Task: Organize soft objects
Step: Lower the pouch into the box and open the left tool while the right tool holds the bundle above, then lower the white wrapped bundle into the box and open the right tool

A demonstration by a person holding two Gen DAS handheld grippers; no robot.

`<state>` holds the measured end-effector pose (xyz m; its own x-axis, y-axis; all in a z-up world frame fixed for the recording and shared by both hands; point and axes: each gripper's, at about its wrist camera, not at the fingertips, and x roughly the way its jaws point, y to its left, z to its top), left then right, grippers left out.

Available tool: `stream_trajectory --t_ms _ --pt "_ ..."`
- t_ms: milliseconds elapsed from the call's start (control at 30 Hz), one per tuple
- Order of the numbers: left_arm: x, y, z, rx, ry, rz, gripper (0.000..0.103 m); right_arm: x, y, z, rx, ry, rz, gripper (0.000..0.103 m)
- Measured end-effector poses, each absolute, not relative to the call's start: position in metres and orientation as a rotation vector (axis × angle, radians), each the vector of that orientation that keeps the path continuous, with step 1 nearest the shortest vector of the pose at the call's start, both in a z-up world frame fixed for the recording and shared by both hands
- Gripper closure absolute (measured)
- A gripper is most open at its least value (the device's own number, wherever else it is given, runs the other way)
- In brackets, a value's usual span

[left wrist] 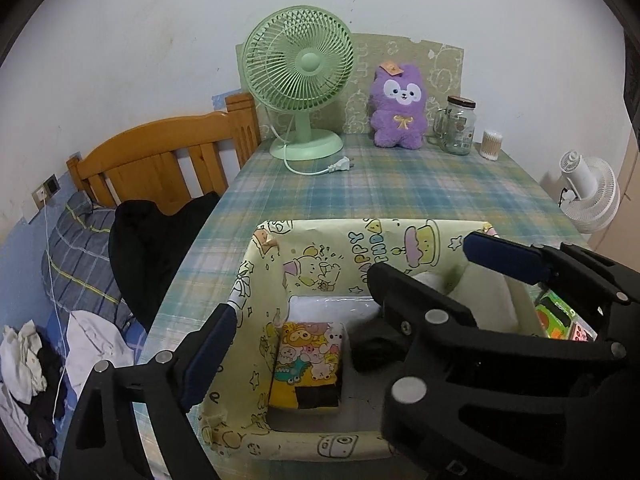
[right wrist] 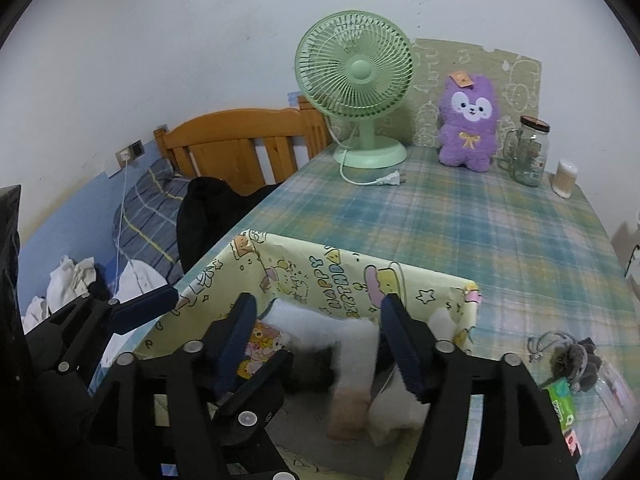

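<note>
A yellow cartoon-print box (left wrist: 256,280) (right wrist: 360,280) stands at the table's near edge. It holds a colourful tissue pack (left wrist: 306,360), a white packet (left wrist: 332,308) and something dark (left wrist: 376,352). My left gripper (left wrist: 316,320) stands open over the box's left half with nothing between its pads; its left finger (right wrist: 144,312) is outside the box wall. My right gripper (right wrist: 320,304) (left wrist: 420,258) is open over the box's right half. A blurred white fluffy toy (right wrist: 352,344) with a beige end hangs between its fingers, loose from the pads. A purple plush (left wrist: 398,108) (right wrist: 468,124) sits upright at the back.
At the back of the table are a green fan (left wrist: 300,68) with a loose plug (left wrist: 340,166), a glass jar (left wrist: 458,126) and a swab tub (left wrist: 491,144). Grey hair ties (right wrist: 572,360) and a green packet (right wrist: 560,396) lie right of the box. A bed with clothes (left wrist: 80,300) is left.
</note>
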<state>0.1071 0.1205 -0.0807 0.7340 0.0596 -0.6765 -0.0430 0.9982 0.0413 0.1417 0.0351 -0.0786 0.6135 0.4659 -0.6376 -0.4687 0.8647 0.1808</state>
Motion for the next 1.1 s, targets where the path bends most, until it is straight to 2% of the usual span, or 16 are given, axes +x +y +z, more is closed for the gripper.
stream_trajectory --t_ms 133,700,1100 --pt "0.101 0.116 -0.077 0.022 0.727 0.043 0.01 0.137 0.03 -0.074 -0.006 0.718 0.515 0.021" --pt "0.082 0.084 -0.041 0.017 0.623 -0.001 0.007 0.11 -0.01 -0.035 -0.003 0.61 0.391 0.009" --pt "0.07 0.032 -0.016 0.02 0.533 -0.07 0.002 0.091 -0.067 -0.009 0.024 0.537 0.25 0.001"
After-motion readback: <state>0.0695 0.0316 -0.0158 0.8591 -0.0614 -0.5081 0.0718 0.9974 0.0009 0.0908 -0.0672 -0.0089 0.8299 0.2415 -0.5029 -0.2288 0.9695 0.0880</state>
